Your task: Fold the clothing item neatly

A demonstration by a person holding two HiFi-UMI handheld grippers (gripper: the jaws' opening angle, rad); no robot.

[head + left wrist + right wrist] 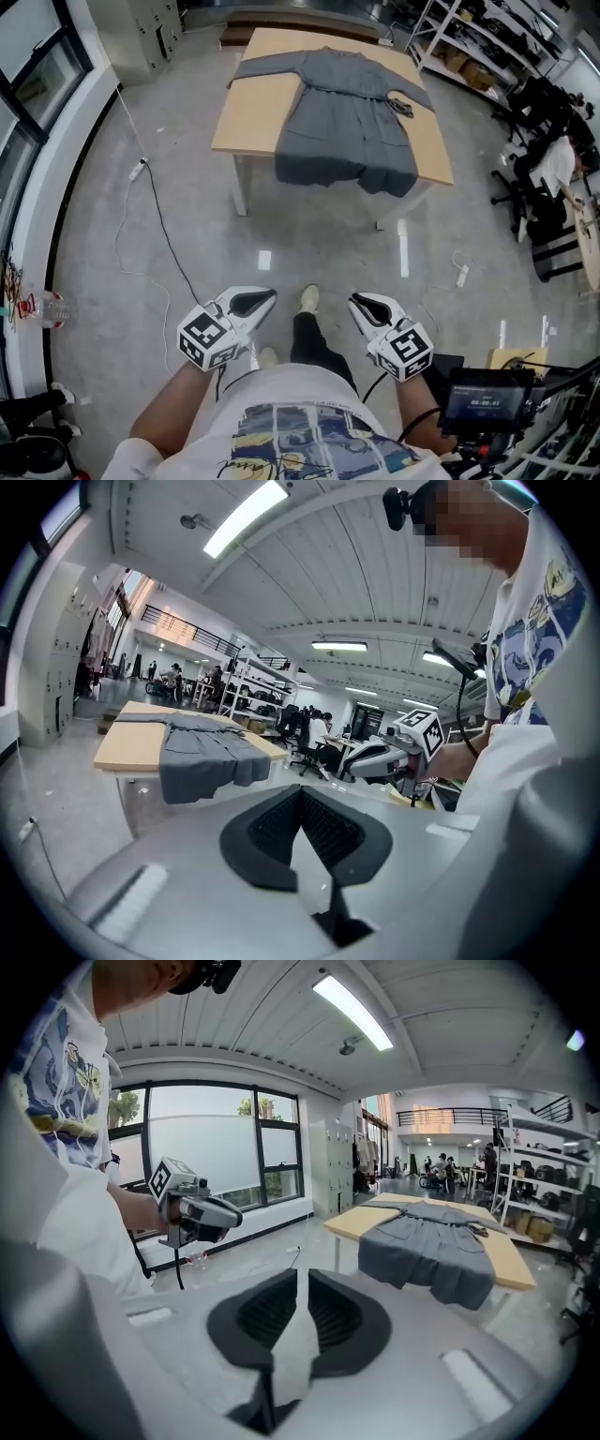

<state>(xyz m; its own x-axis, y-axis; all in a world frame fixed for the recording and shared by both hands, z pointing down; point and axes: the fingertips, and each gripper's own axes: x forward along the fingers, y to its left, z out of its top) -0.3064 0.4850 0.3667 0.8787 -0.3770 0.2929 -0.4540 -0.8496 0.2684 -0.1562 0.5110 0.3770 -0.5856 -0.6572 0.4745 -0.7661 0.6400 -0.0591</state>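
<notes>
Grey robe (347, 117) spread on wooden table (255, 112), concrete floor (319, 239), shelving (473, 37) beside

A pale wooden table (255, 108) stands at 12 o'clock on a polished grey concrete floor (328, 234). A dark cable (167, 234) trails across the floor from a white power strip (137, 170) at 10 o'clock. Metal shelving (478, 42) lines the 1 o'clock side, with black office chairs (530, 103) at 2 o'clock. Dark-framed windows (23, 84) run along 9 o'clock. The right gripper view shows a strip light (361, 1012) glowing on the white ceiling (281, 1016).
</notes>
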